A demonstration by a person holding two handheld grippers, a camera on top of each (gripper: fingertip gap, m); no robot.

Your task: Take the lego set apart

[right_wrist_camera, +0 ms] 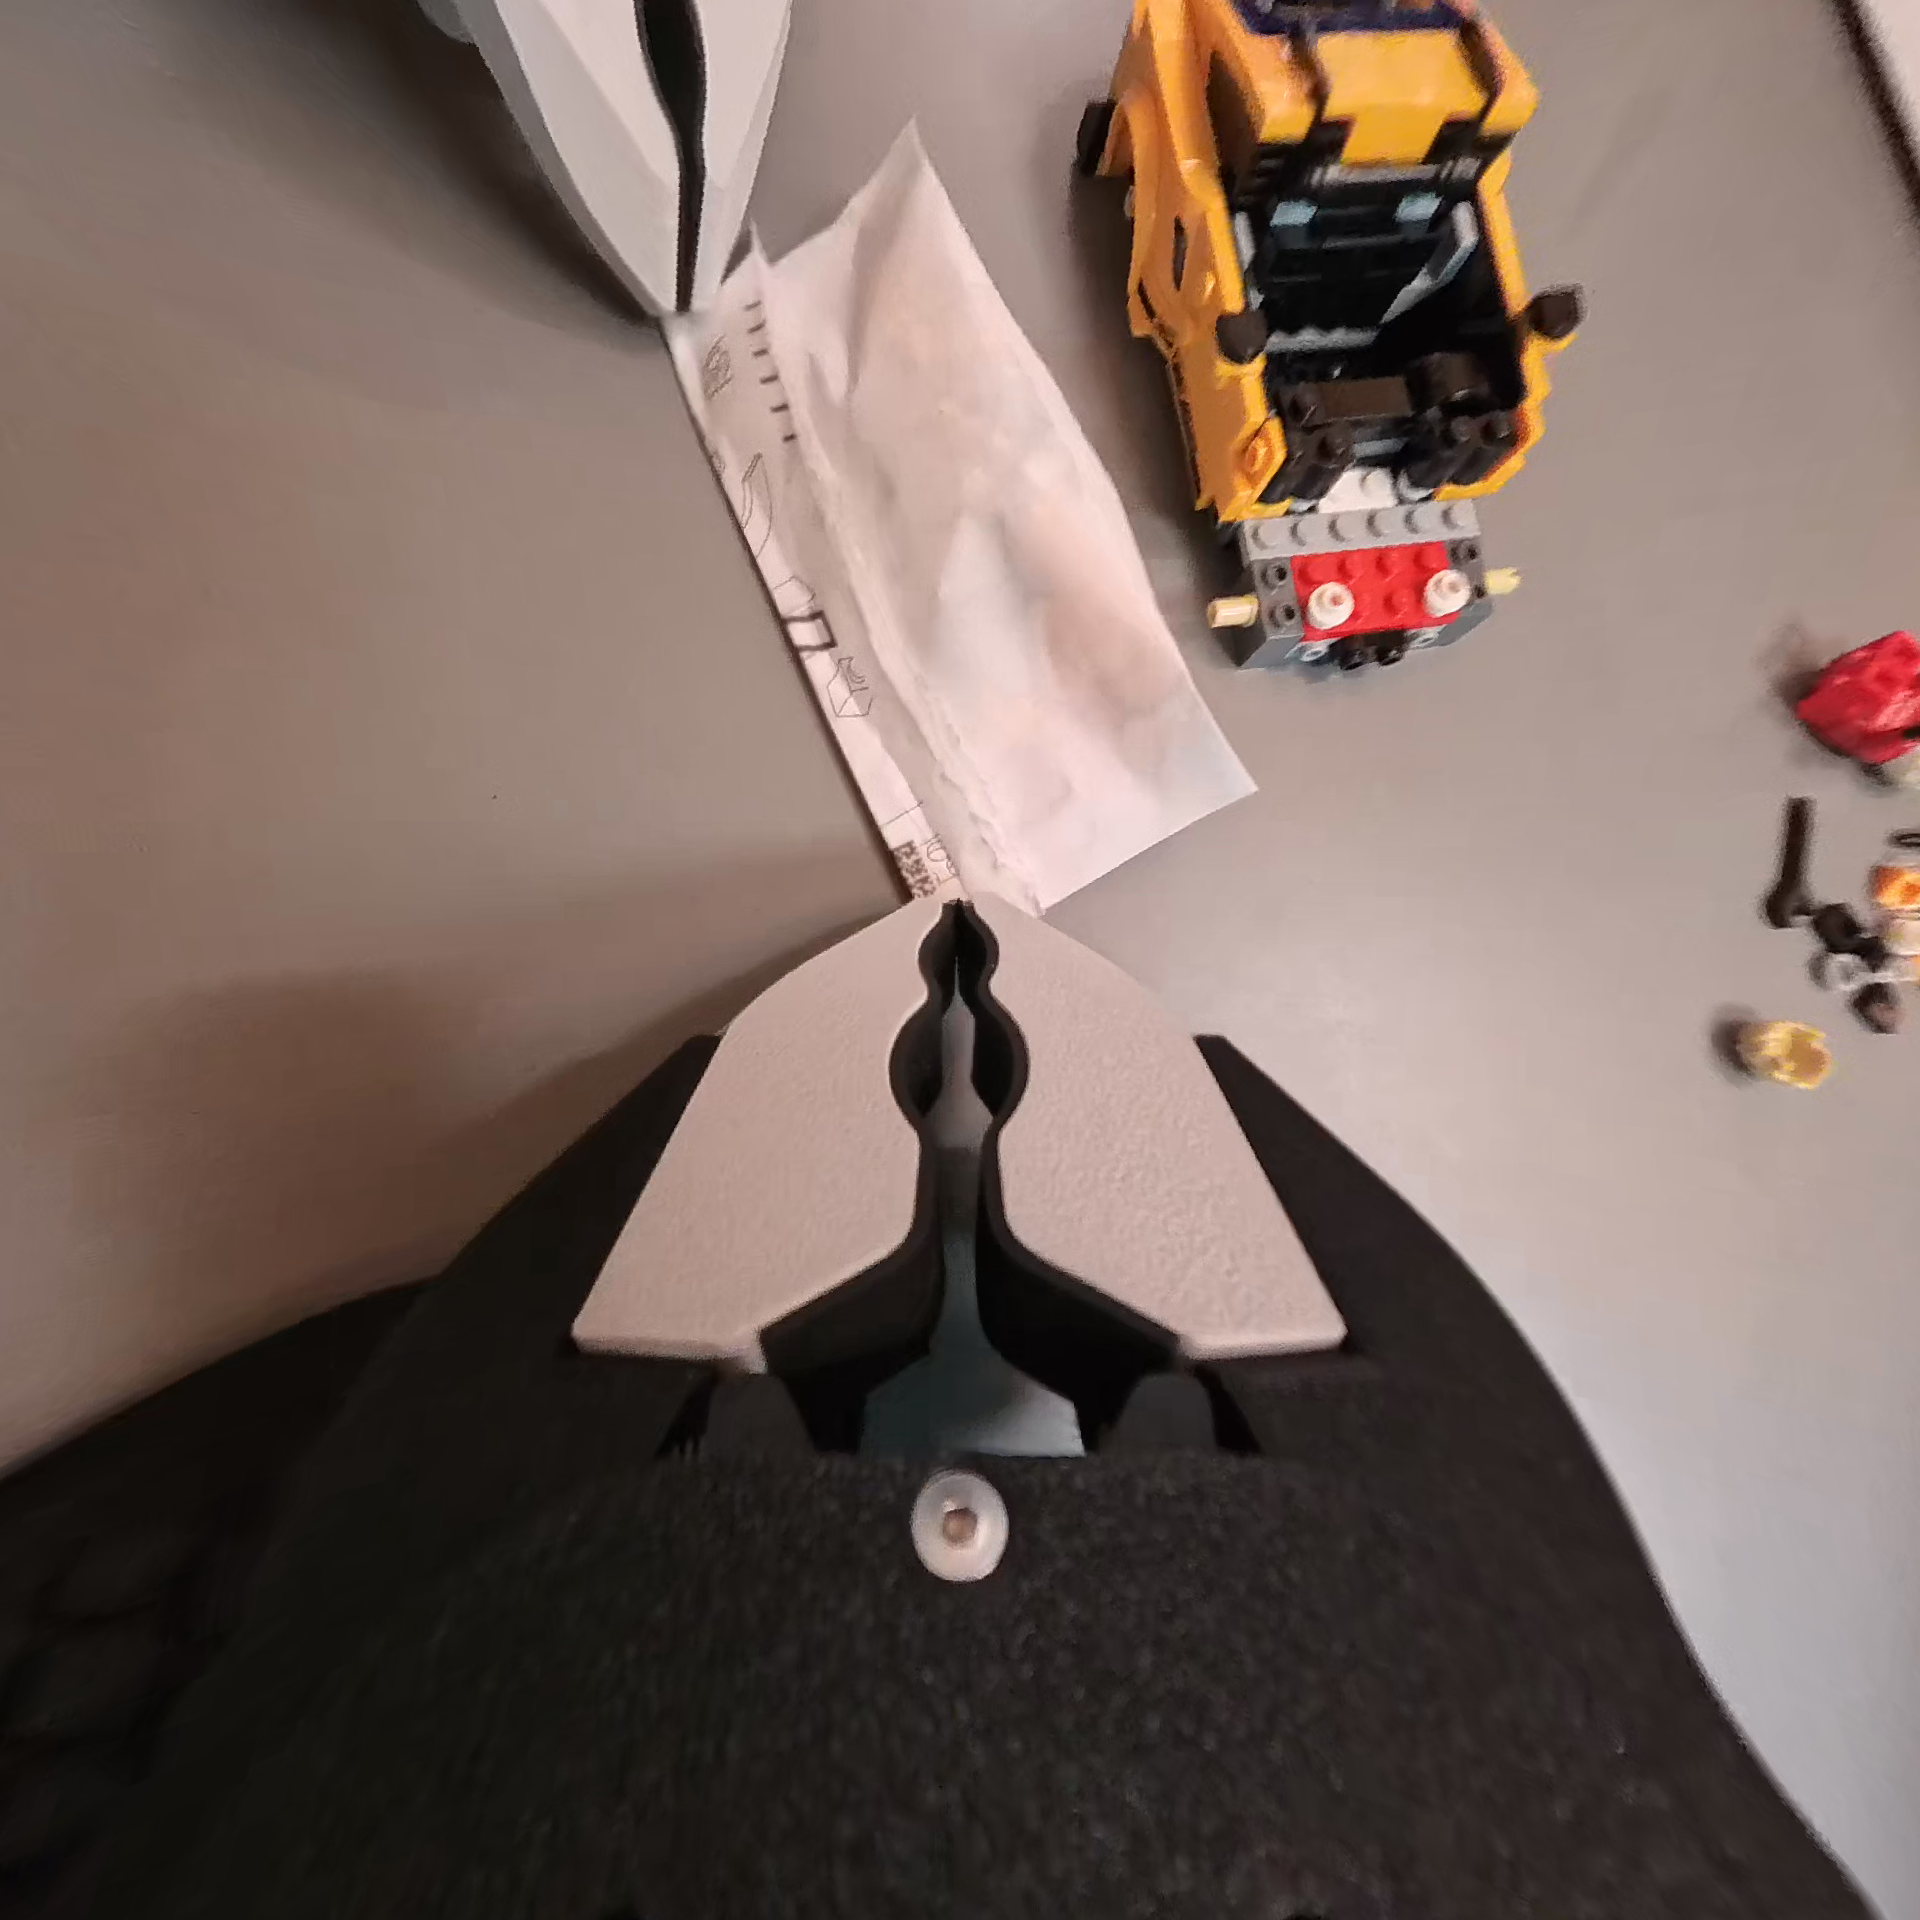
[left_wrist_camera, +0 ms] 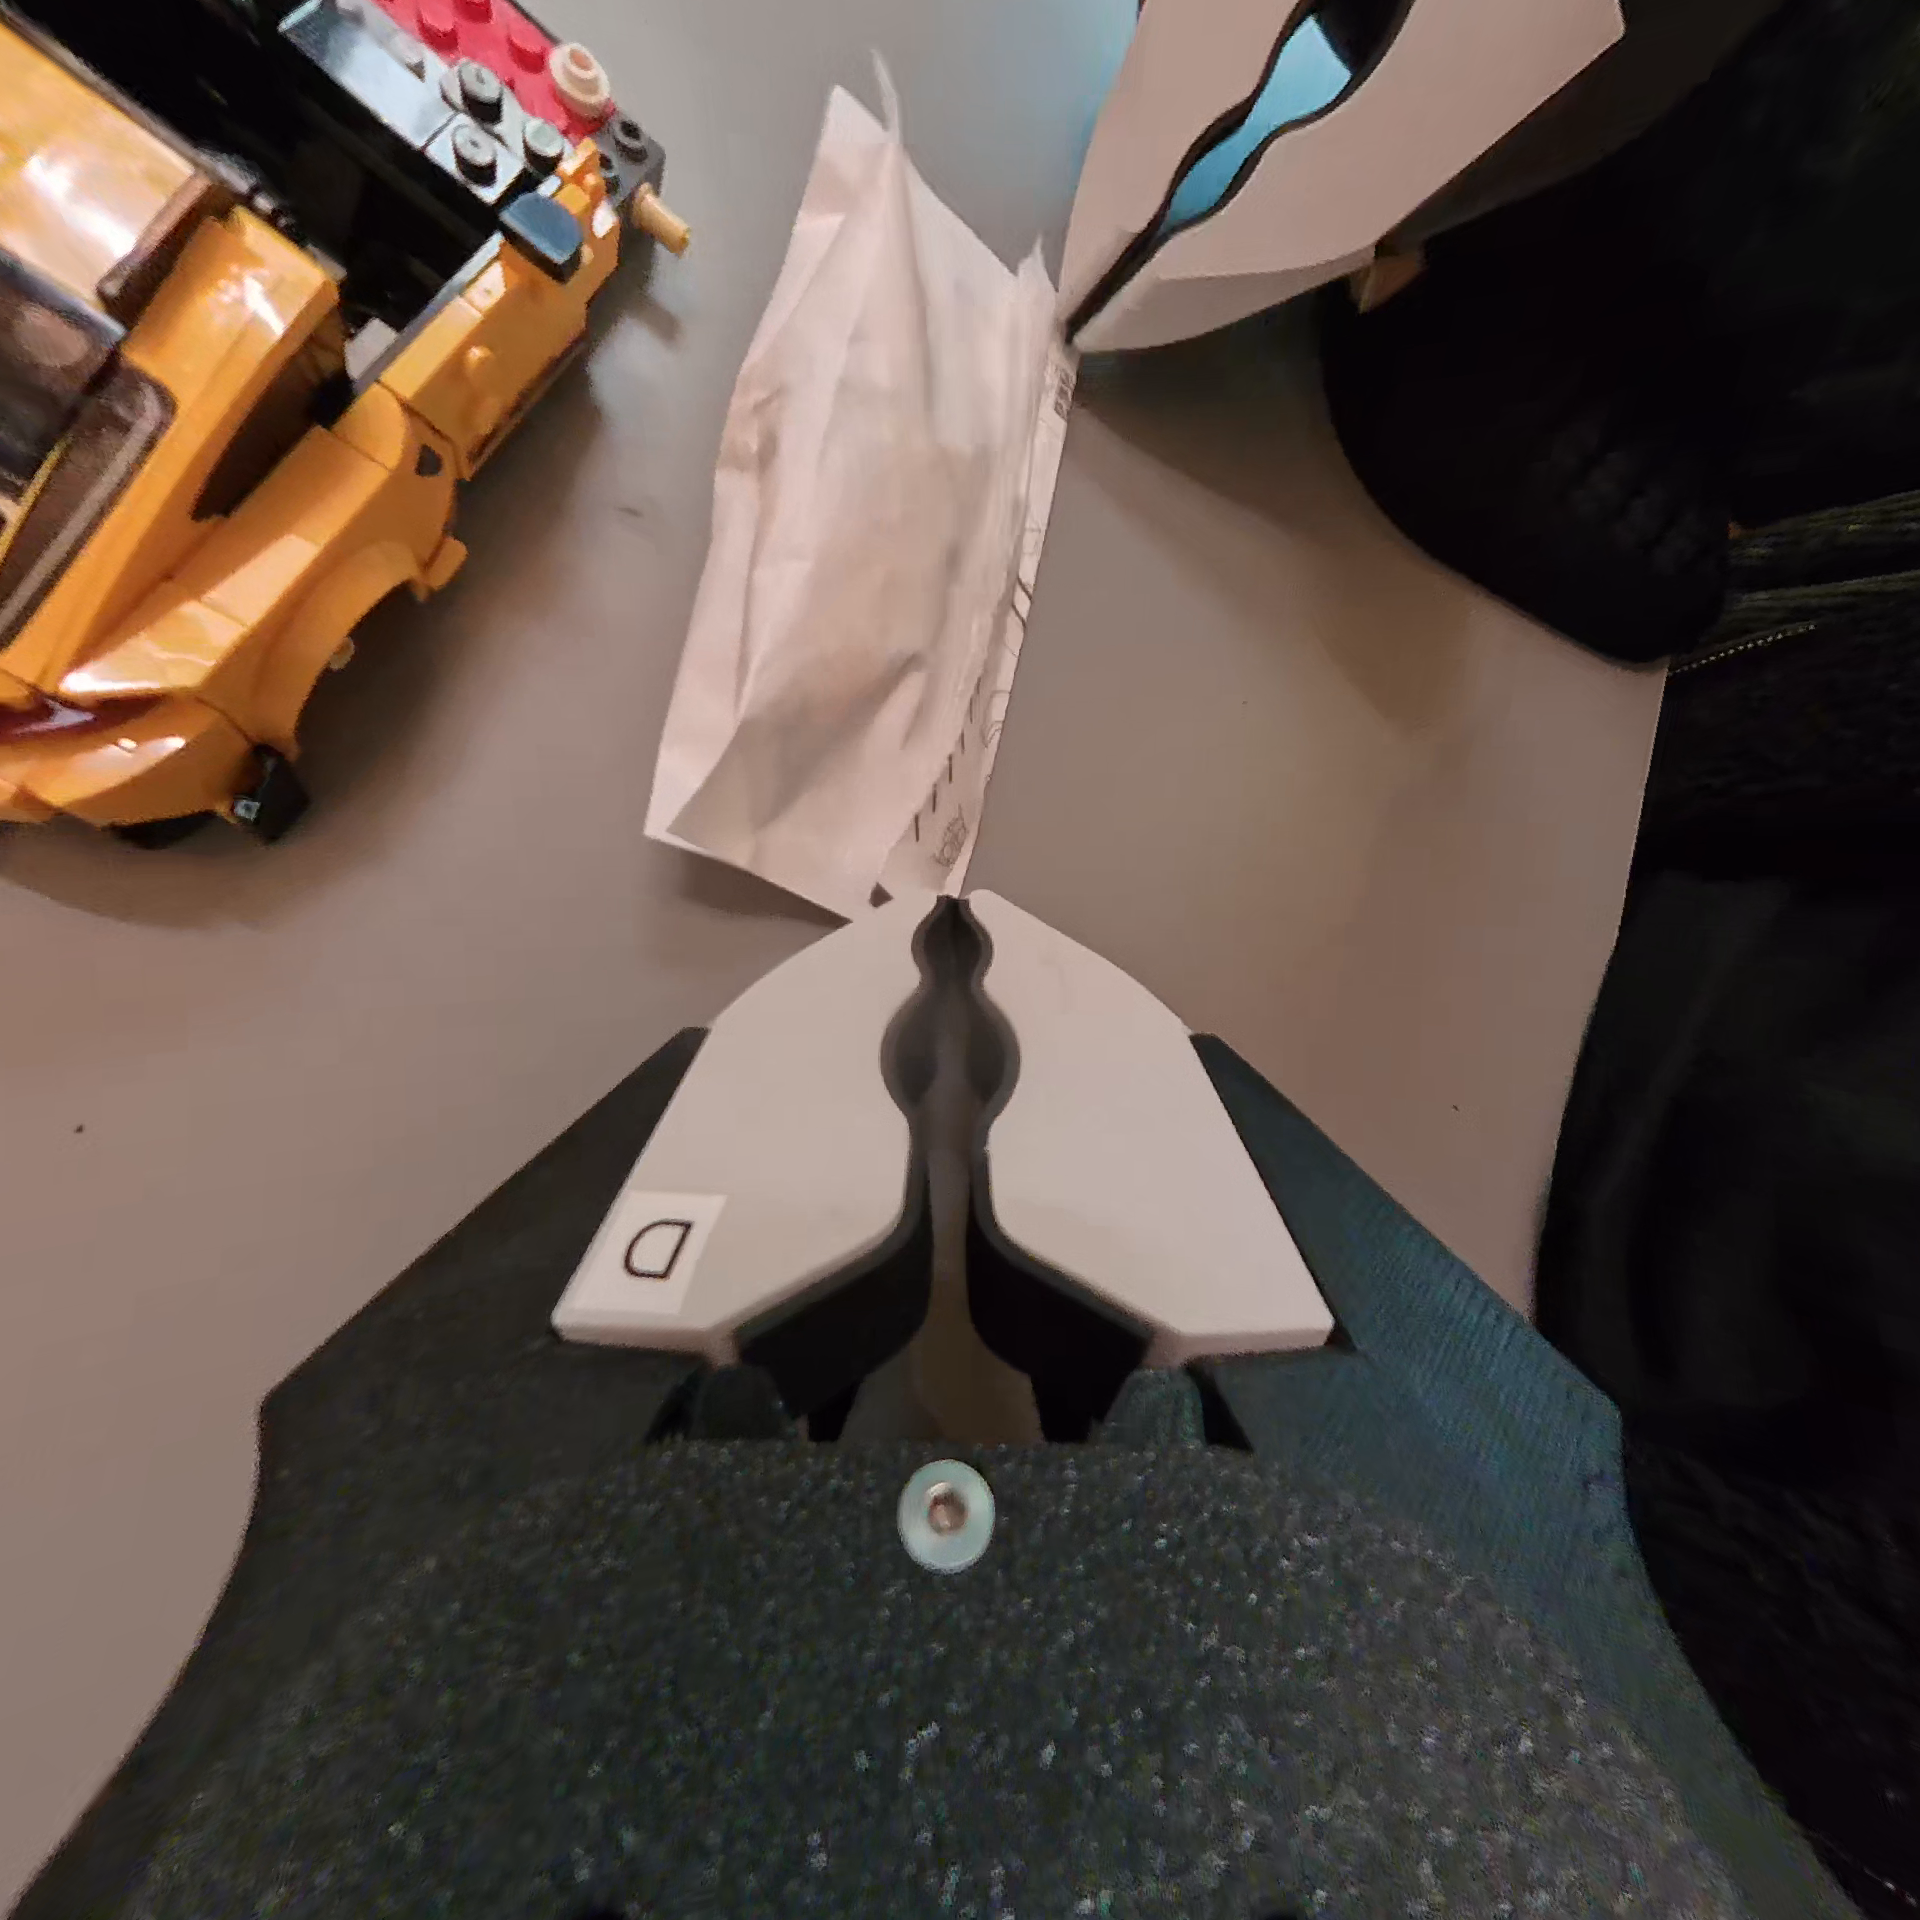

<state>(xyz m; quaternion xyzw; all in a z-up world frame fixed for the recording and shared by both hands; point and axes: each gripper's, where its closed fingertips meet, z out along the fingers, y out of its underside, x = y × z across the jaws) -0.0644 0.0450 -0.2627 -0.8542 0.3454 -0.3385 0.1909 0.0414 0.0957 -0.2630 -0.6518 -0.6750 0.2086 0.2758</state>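
Observation:
A white paper bag (left_wrist_camera: pixel 862 520) with printed markings along one edge is stretched between my two grippers above the grey table. My left gripper (left_wrist_camera: pixel 951 906) is shut on one end of the bag. My right gripper (right_wrist_camera: pixel 956 911) is shut on the other end (right_wrist_camera: pixel 987 582). Each gripper shows at the far end of the bag in the other's view: the right one in the left wrist view (left_wrist_camera: pixel 1070 322), the left one in the right wrist view (right_wrist_camera: pixel 681 301). A yellow lego car (left_wrist_camera: pixel 208 416) stands to the left, partly stripped, with black, grey and red bricks showing at one end (right_wrist_camera: pixel 1361 592).
Loose lego pieces lie right of the car: a red brick (right_wrist_camera: pixel 1865 696), small black and orange parts (right_wrist_camera: pixel 1839 935) and a gold piece (right_wrist_camera: pixel 1782 1055). Dark fabric (left_wrist_camera: pixel 1538 468) lies along the table's right edge in the left wrist view. Tip to tip, the grippers are about 12 cm apart. The gold piece (right_wrist_camera: pixel 1782 1055) is closer to my right gripper, around 15 cm from its tips; the left tips are 25 cm off.

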